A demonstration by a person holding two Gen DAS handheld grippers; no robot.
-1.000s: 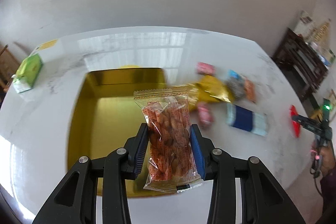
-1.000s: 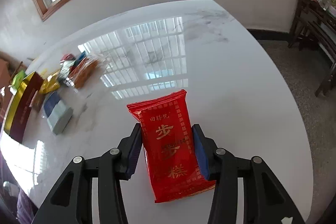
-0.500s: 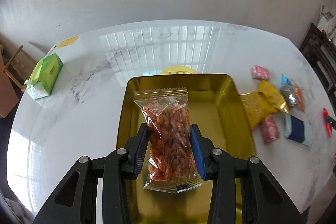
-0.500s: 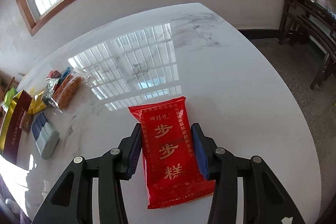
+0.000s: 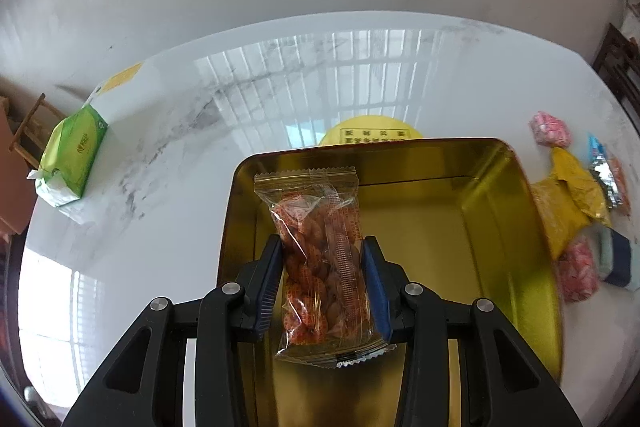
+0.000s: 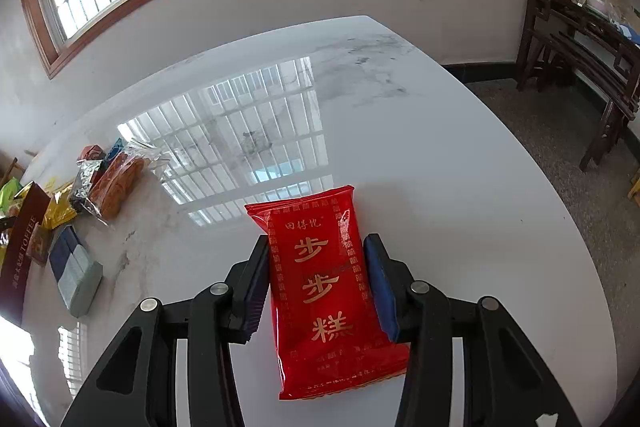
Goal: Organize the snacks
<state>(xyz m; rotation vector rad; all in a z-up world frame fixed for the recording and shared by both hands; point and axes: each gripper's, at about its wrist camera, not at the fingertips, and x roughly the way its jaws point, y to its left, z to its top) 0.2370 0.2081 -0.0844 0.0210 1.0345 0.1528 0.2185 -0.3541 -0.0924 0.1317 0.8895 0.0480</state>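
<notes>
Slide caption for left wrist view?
Left gripper holds a clear peanut packet above the gold tin.

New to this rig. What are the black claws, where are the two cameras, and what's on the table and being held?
No robot here: a person carries a two-finger tool in each hand, with a fisheye camera mounted on each, looking forward along its fingers. The black claws are those fingers.

Left wrist view: the left hand-held gripper is closed on a clear packet of orange-wrapped snacks, above an open gold metal tin. A green tissue pack lies to the left on the white marble table, and loose snack packets lie to the right.

Right wrist view: the right hand-held gripper is closed on a red foil packet with gold Chinese characters, above bare table.
</notes>
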